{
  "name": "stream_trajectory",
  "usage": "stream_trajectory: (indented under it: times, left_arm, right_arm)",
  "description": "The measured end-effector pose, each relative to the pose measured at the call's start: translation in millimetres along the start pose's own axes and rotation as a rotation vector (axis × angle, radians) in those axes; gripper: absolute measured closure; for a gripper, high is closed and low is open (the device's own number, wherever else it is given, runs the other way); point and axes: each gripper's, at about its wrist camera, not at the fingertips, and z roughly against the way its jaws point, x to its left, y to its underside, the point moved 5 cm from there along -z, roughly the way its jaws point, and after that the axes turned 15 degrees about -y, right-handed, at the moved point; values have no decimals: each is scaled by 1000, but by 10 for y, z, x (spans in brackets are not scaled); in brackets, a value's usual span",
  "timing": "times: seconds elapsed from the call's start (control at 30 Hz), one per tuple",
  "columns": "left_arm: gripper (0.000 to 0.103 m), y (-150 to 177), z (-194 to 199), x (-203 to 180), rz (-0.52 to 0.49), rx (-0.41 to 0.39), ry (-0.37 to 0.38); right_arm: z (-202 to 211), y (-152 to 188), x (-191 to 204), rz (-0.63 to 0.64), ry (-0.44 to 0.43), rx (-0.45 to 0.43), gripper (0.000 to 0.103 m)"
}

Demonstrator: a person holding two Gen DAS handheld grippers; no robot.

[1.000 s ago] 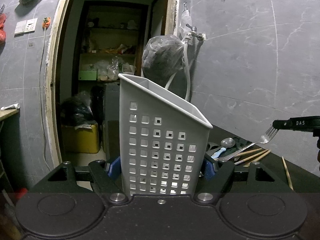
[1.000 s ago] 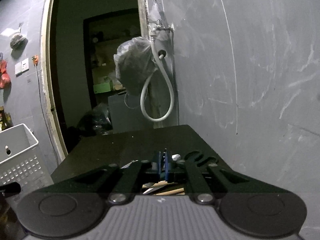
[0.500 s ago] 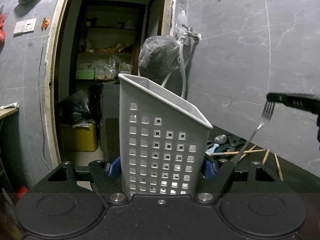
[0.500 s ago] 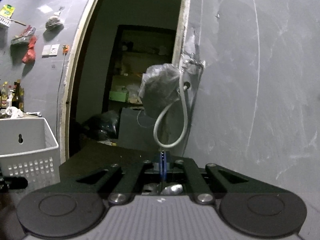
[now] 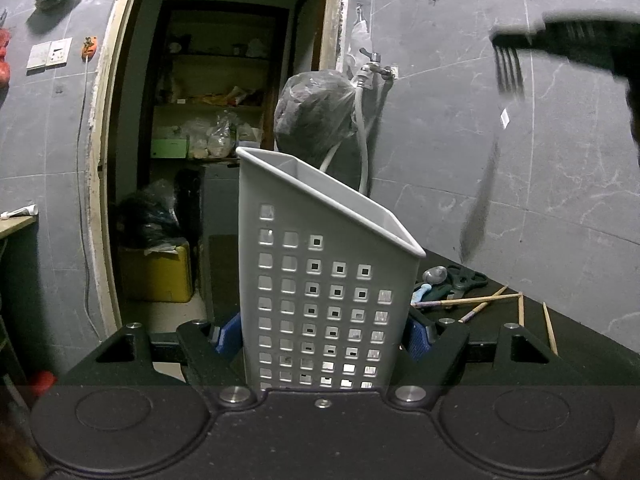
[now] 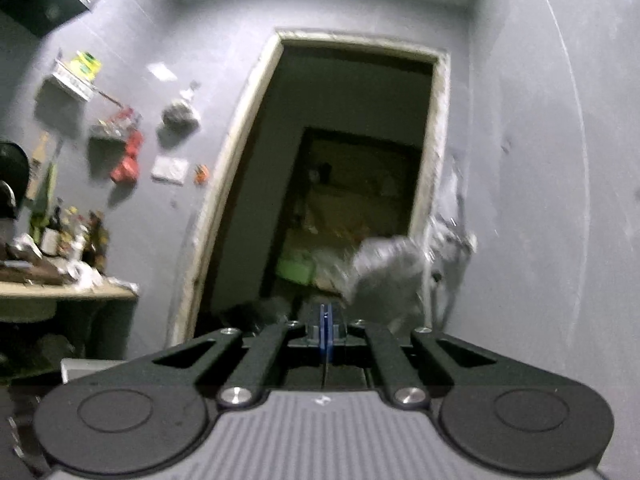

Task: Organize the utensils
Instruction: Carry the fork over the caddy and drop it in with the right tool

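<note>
A white perforated utensil holder (image 5: 320, 280) stands upright in the middle of the left wrist view, with my left gripper (image 5: 324, 332) shut on its lower sides, one blue pad (image 5: 228, 332) on each side. High at the right, my right gripper (image 5: 516, 36) is shut on the tine end of a metal fork (image 5: 478, 216). The fork's blurred handle hangs down, to the right of the holder and above its rim. In the right wrist view my right gripper (image 6: 325, 332) shows its blue pads pressed together, and the fork is only a thin line below them.
On the dark table (image 5: 580, 344) behind the holder lie a spoon (image 5: 435, 275), scissors (image 5: 466, 280) and several wooden chopsticks (image 5: 472, 301). A bagged bundle (image 5: 316, 116) hangs from a wall tap. A doorway opens at the back, and a cluttered counter (image 6: 60, 280) stands at the left.
My right gripper has risen with the fork, lifting it off the table. The fork has swung from slanted to hanging nearly straight down. The left gripper and the holder stay put.
</note>
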Motion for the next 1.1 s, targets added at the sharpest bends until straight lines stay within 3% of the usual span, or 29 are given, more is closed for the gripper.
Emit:
stream_trajectory:
  times: [0.2, 0.3, 0.4, 0.63, 0.93, 1.03, 1.1]
  left_arm:
    - [25, -15, 13, -9, -2, 0, 4]
    - [25, -14, 12, -9, -1, 0, 3]
    - [25, -18, 13, -15, 0, 0, 4]
    - [25, -19, 19, -26, 1, -1, 10]
    - [26, -10, 6, -16, -2, 0, 8]
    - [26, -10, 4, -19, -1, 0, 9]
    - [26, -9, 4, -21, -3, 0, 9]
  right_arm:
    - [-142, -445, 219, 72, -71, -123, 101]
    - [-264, -548, 337, 71, -120, -138, 101]
    - [-394, -512, 484, 68, -181, -114, 101]
    - [-670, -130, 768, 80, -296, 38, 101]
    - [-657, 108, 830, 60, -331, 106, 98]
    - [-628, 113, 773, 51, -323, 102, 89]
    - [-597, 92, 692, 39, -298, 82, 75]
